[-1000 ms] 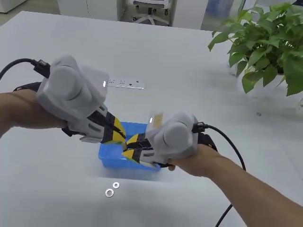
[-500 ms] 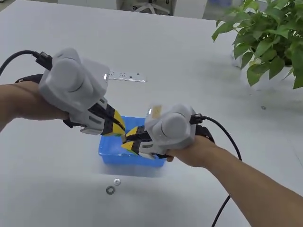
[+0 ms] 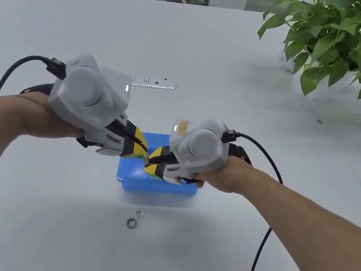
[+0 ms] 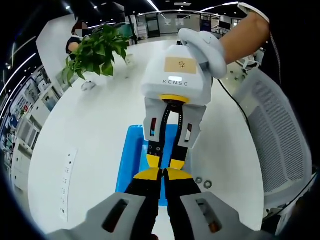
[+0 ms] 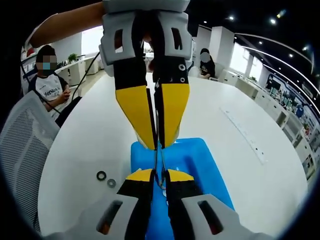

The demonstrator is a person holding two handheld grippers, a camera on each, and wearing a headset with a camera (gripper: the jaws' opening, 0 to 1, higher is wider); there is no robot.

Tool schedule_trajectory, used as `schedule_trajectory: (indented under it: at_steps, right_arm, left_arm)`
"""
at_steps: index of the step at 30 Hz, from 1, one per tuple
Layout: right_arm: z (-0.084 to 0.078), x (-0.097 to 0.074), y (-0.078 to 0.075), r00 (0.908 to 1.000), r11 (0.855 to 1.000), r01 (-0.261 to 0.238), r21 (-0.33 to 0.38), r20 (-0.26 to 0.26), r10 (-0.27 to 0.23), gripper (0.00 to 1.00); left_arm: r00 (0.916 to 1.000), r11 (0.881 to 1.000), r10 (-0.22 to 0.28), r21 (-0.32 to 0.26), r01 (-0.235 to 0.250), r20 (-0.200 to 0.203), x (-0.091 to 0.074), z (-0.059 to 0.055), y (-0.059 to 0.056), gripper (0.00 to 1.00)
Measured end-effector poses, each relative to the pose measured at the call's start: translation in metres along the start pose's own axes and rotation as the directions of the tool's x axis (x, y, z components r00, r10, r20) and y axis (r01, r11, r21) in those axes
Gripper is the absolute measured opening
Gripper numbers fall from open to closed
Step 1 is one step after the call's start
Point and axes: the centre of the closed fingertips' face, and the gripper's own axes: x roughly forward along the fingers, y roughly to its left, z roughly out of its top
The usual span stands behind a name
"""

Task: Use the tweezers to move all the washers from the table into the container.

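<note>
White table [image 3: 254,68], with a plant [image 3: 321,39] at the far right corner and a power strip [image 3: 153,83] lying flat beyond the grippers. Blue container [image 3: 130,174] sits mid-table. Left gripper [image 3: 144,154] and right gripper [image 3: 151,165] meet tip to tip right above it, both angled down toward its inside.

Right gripper view: thin metal tweezers [image 5: 158,150] run between the two grippers. The right gripper's jaws are pinched on one end and the left gripper's yellow jaws are closed on the other, with only a narrow slit left between each pair. The tweezer tips are hidden, so I can't tell if they carry anything.

Two washers [image 3: 131,223] lie on the table just in front of the container's near edge, side by side, almost touching, and apart from both grippers. Container contents are blocked from sight by the grippers.
</note>
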Motion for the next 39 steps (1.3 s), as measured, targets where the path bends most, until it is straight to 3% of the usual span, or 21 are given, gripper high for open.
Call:
schedule_trajectory:
  at_steps: [18,39]
  right_arm:
    - [-0.004,0.01,-0.001,0.9998,1.0,-0.018,0.007,-0.011,0.018,0.11]
    - [0.007,-0.003,0.004,1.0,1.0,0.001,-0.017,-0.001,-0.001,0.11]
  left_arm:
    - [0.9999,1.0,-0.005,-0.012,0.005,-0.012,0.005,-0.01,0.004,0.06]
    - [0.9999,1.0,0.009,0.008,-0.009,-0.009,-0.008,0.002,-0.003,0.06]
